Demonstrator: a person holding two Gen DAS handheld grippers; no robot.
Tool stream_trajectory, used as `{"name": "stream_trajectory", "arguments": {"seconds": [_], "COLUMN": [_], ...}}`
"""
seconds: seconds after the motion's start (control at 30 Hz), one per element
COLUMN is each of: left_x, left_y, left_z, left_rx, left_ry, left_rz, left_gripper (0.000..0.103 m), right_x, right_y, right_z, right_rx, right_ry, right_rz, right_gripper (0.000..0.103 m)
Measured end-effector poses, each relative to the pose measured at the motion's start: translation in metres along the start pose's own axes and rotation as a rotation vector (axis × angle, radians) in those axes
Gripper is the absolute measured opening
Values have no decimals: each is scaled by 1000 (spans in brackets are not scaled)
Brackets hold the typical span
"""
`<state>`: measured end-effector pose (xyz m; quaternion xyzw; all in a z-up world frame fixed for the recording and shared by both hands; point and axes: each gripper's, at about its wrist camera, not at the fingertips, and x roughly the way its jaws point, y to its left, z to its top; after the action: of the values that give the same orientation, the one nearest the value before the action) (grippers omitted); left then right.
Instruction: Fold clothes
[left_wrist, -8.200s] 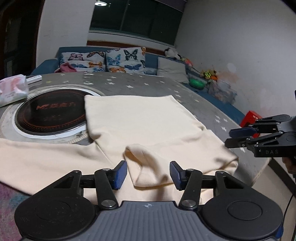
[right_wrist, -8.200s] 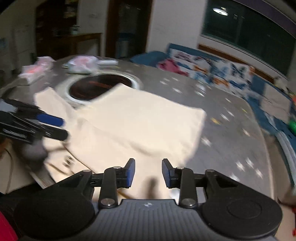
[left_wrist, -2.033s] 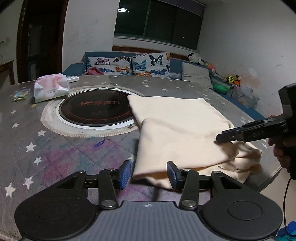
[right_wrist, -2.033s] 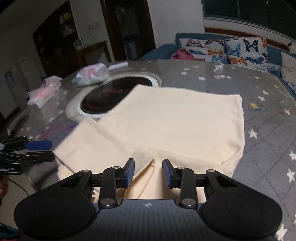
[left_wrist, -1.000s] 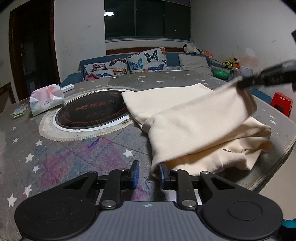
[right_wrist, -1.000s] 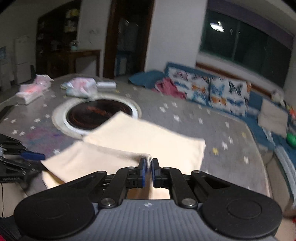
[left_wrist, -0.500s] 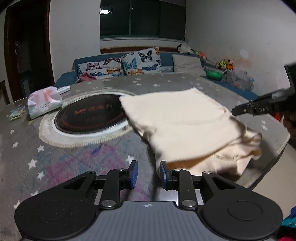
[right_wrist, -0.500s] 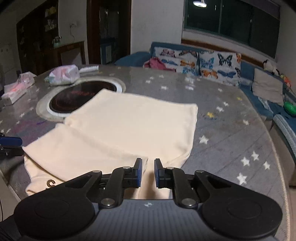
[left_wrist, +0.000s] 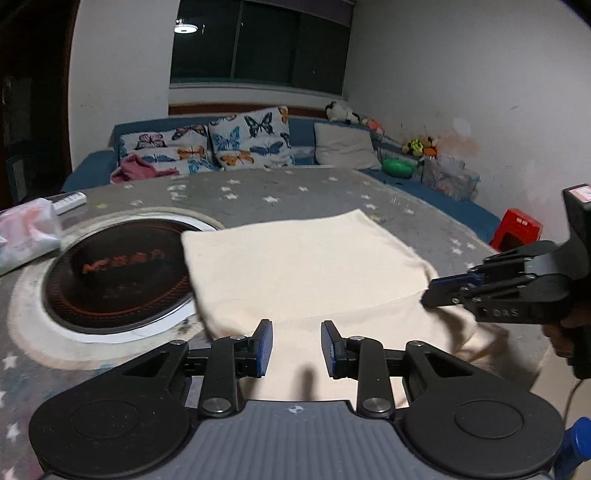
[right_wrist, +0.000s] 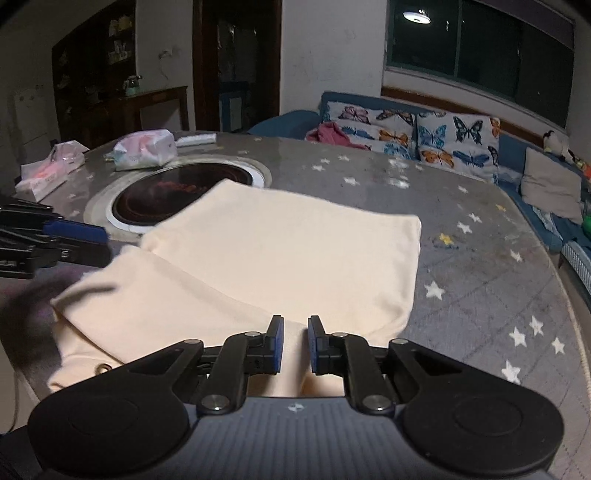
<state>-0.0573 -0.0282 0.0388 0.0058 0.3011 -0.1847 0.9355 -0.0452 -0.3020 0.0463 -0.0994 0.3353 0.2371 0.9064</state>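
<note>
A cream garment (left_wrist: 306, 266) lies folded on the grey star-patterned table (left_wrist: 295, 195), its upper layer flat and a rumpled lower layer sticking out near the table's edge. My left gripper (left_wrist: 296, 349) is open, low over the garment's near edge, with nothing pinched. The right gripper (left_wrist: 430, 295) comes in from the right, its tips at the garment's right side. In the right wrist view the garment (right_wrist: 288, 251) fills the middle and my right gripper (right_wrist: 295, 343) is narrowly open above its near hem, holding nothing. The left gripper (right_wrist: 92, 240) reaches in from the left there.
A round black cooktop (left_wrist: 110, 273) is set into the table left of the garment. Tissue packs (right_wrist: 144, 149) (right_wrist: 48, 170) and a remote (left_wrist: 68, 201) lie on the far side. A blue sofa with butterfly cushions (left_wrist: 221, 147) stands behind; a red stool (left_wrist: 517, 229) is past the right edge.
A second ago the right gripper was shut on a lifted fold of the garment. That fold now lies flat and the gripper is open. The left gripper has widened and moved over the near edge.
</note>
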Motion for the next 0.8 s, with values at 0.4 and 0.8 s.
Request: {"name": "stream_trajectory", "arguments": {"seconds": [0.4, 0.8], "left_x": [13, -15], "left_y": [-4, -31], "left_z": [-9, -27], "left_rx": [57, 150], "left_ry": [30, 34], "left_rz": [12, -79], "left_gripper": [30, 30], "right_x": [-27, -31], "right_y": [7, 15], "right_z": [-3, -27], "right_rx": [-43, -60], "right_ry": [-24, 33], "right_rz": [61, 76], "right_gripper": [12, 12]}}
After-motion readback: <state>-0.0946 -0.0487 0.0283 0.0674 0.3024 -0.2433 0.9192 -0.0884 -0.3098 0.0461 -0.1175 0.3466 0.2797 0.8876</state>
